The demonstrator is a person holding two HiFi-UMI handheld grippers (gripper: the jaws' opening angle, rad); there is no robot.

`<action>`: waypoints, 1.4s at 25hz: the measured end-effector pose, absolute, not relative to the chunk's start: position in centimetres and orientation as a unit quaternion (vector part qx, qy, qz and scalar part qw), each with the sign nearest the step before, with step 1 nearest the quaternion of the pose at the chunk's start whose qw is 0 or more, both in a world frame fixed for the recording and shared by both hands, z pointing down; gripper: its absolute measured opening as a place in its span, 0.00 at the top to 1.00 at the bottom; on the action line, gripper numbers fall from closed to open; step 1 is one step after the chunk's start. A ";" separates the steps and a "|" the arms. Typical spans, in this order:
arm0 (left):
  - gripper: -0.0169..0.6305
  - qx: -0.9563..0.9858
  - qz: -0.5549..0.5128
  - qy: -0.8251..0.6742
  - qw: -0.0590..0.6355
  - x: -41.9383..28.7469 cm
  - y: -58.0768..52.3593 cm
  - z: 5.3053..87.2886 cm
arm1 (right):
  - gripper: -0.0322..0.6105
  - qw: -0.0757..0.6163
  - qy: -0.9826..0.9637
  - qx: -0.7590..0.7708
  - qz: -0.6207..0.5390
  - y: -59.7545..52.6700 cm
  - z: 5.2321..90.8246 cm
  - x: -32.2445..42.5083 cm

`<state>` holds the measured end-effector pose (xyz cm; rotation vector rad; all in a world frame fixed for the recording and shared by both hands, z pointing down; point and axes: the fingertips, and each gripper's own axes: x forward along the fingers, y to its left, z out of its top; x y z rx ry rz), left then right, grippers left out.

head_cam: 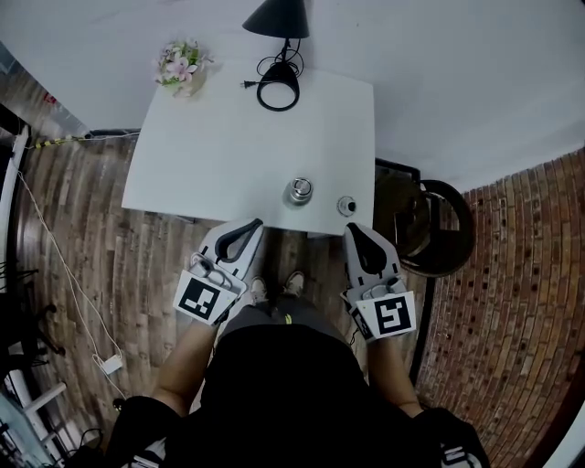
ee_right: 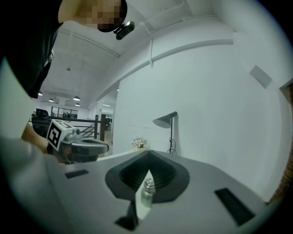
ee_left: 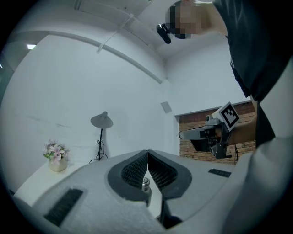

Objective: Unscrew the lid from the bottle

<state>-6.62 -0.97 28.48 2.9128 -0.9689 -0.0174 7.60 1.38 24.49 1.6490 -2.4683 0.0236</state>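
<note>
A bottle with a shiny metal lid [head_cam: 298,191] stands upright near the front edge of the white table [head_cam: 228,146]. Right of it stands a smaller silver-topped bottle [head_cam: 346,206]. My left gripper [head_cam: 248,226] hovers at the table's front edge, short of the bottle and to its left, shut and empty. My right gripper [head_cam: 356,229] is just in front of the smaller bottle, also shut and empty. Through the slit below the closed left gripper [ee_left: 147,155] a metal-capped bottle [ee_left: 145,185] shows. Below the closed right gripper [ee_right: 148,160] the small clear bottle [ee_right: 147,192] appears.
A black lamp [head_cam: 278,16] with a coiled cable [head_cam: 279,90] stands at the table's far edge, and a flower pot [head_cam: 182,68] at the far left corner. A dark round chair [head_cam: 437,228] sits right of the table. The floor is brick-patterned.
</note>
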 end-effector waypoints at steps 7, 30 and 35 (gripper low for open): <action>0.93 0.944 0.016 -0.322 0.065 -5.3 -2.5 31.6 | 0.93 0.100 -0.843 0.528 0.026 -0.8 27.2 7.9; 0.51 0.957 0.082 -0.256 0.112 2.0 -8.3 46.6 | 0.81 0.142 -0.871 0.467 0.048 -6.2 36.3 5.7; 0.43 0.961 0.097 -0.238 0.104 3.8 -9.6 49.0 | 0.59 0.148 -0.878 0.451 0.060 -7.3 39.1 5.7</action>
